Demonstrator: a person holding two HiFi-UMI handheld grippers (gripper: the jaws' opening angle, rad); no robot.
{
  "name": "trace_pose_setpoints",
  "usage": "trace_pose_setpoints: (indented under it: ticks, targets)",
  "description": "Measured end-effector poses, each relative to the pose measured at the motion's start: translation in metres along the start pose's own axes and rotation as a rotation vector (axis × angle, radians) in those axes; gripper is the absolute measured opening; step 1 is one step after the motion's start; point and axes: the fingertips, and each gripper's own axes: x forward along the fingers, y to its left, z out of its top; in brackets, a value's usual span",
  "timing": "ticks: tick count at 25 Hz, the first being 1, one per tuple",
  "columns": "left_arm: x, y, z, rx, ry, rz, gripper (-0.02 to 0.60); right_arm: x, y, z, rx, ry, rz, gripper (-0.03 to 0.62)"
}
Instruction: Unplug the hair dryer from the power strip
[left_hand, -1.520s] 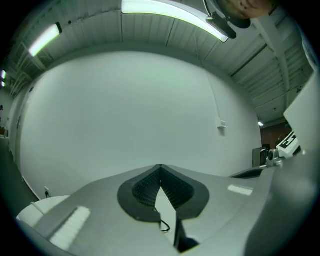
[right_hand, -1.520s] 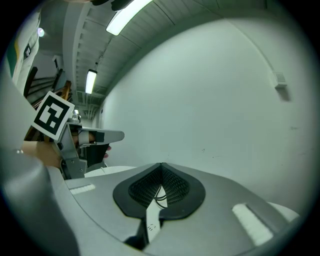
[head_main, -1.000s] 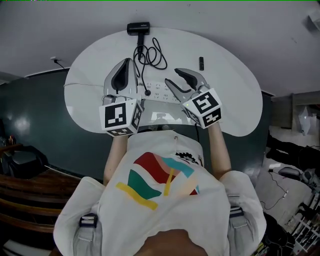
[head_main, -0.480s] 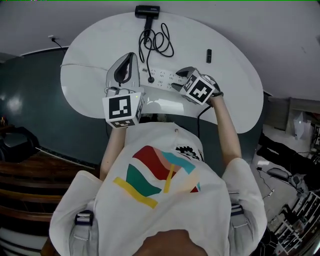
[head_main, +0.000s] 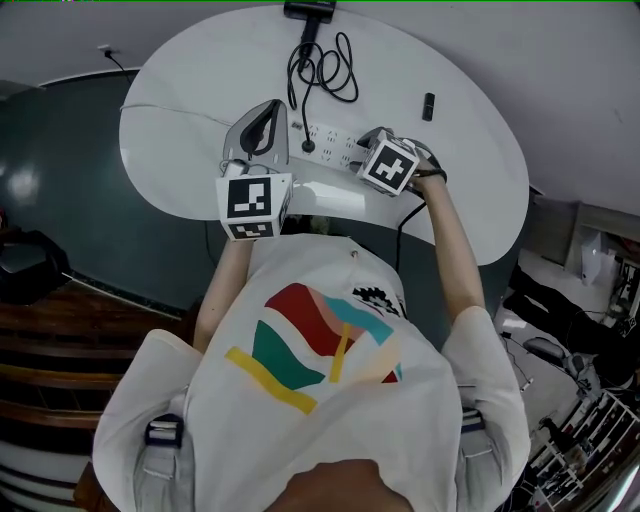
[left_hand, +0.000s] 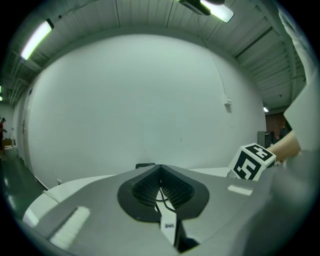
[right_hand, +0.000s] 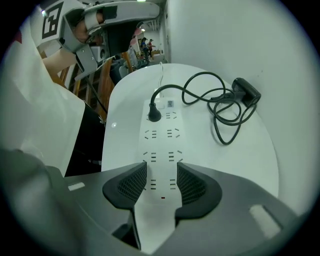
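Brought the right hand-held gripper (right_hand: 162, 176) (head_main: 372, 150) down over the plug-free end of the power strip (right_hand: 161, 145) (head_main: 330, 140), just widened to straddle it without squeezing, and lowered the closed, empty left hand-held gripper (left_hand: 160, 169) (head_main: 268, 108) near the still-seated plug (right_hand: 154, 115) (head_main: 308, 146) of the hair dryer (right_hand: 246, 90) (head_main: 310, 10) at the far edge of the surface (head_main: 200, 80); unplugging pending.

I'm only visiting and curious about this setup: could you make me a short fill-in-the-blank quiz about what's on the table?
The round plug in the long white power strip is coloured ___. Its coiled black cord ends at the black hair dryer, which lies on the white ___. The left gripper has its jaws ___, holding nothing.
Missing words: black; table; shut.
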Motion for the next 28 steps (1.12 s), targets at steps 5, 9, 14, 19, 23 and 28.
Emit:
trace_pose_setpoints:
  ticks: [5,9,14,19,23,28]
  targets:
    - [-0.001,0.01,-0.005,-0.013,0.003,0.005,0.0,0.003,0.0,-0.001,-0.003,0.036,-0.006,0.207]
    - [0.001,0.01,-0.018,-0.011,0.02,-0.029,0.0,0.006,0.001,-0.001,0.003,0.086,-0.018,0.208]
    - [-0.004,0.005,-0.049,-0.024,0.072,-0.064,0.0,0.01,0.004,0.001,-0.012,0.174,-0.004,0.212]
    - [-0.003,-0.027,-0.085,-0.049,0.127,-0.197,0.126,0.009,0.004,-0.001,-0.014,0.188,0.004,0.212]
    - [0.002,-0.052,-0.116,-0.016,0.2,-0.274,0.153,0.009,0.003,-0.001,-0.011,0.189,0.012,0.21]
    - [0.01,-0.065,-0.146,-0.05,0.303,-0.318,0.178,0.008,0.001,-0.001,-0.007,0.204,0.01,0.212]
